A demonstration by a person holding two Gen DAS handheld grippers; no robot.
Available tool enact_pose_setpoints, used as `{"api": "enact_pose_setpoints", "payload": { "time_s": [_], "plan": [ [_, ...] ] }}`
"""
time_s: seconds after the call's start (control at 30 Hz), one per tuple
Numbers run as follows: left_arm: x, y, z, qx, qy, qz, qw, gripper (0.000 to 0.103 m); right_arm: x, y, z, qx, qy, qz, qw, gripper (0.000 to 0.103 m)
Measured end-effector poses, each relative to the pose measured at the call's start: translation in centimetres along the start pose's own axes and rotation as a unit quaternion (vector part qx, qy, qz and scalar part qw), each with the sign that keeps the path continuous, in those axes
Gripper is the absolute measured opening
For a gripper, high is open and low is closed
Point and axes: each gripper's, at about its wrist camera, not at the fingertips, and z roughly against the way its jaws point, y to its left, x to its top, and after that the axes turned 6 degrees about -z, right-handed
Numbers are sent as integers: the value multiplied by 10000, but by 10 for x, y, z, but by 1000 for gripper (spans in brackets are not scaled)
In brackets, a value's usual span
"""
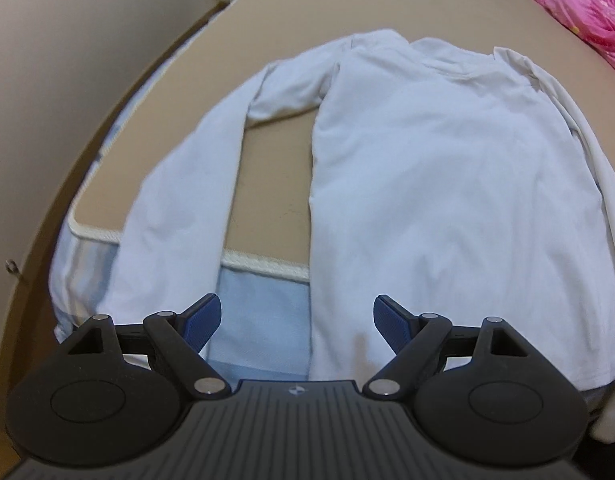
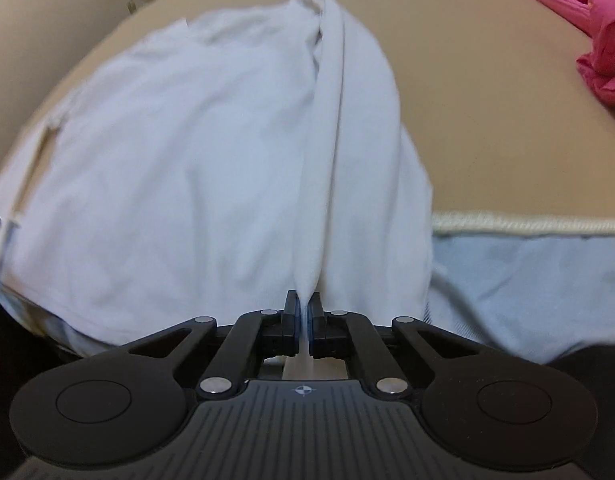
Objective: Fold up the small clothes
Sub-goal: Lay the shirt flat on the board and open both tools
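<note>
White shirt [image 1: 447, 184] lies flat on the bed [image 1: 267, 176], hem over the edge. My right hand-held gripper [image 2: 304, 316] pinches a sleeve [image 2: 331, 160]; the left hand-held gripper [image 1: 296, 318] gapes empty. Risk: thin pinch slips if I pull.

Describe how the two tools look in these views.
Both the left tool and right tool are matte black, with ribbed bodies, round side discs, silver pivot pins, a small crosshair mark, and blue textured pads. No cables or sleeves show.
</note>
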Motion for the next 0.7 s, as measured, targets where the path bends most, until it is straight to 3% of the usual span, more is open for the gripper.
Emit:
{"api": "enact_pose_setpoints", "payload": {
  "time_s": [0.13, 0.23, 0.33, 0.4, 0.43, 0.47, 0.53, 0.57, 0.6, 0.7],
  "plan": [
    [11, -4, 10, 102, -122, -24, 9999, 87, 34, -7, 37, 24, -449, 349, 9984, 3],
    [19, -8, 16, 161, -161, 21, 9997, 87, 86, -36, 63, -79, -835, 307, 9960, 2],
    [25, -9, 22, 233, -163, 42, 9996, 87, 167, -88, 82, -699, -1288, 97, 9892, 2],
    [28, -10, 25, 340, -171, 28, 9993, 87, 230, -139, 92, -1602, -1670, -344, 9722, 3],
    [29, -10, 26, 414, -165, 24, 9990, 87, 259, -167, 96, -2119, -1835, -709, 9573, 7],
    [30, -11, 26, 455, -158, 26, 9988, 87, 284, -196, 101, -2545, -1915, -1183, 9405, 29],
    [29, -9, 27, 491, -148, 88, 9986, 88, 309, -235, 111, -2930, -1935, -1997, 9148, 63],
    [29, -8, 25, 483, -119, 107, 9987, 88, 309, -244, 118, -2925, -2139, -2237, 9048, 62],
    [29, -8, 23, 472, -69, 106, 9988, 88, 304, -247, 123, -2776, -2310, -2283, 9042, 62],
    [32, -10, 11, 477, 77, 3, 9988, 88, 274, -242, 123, -2198, -2389, -2229, 9192, 64]
  ]
}}
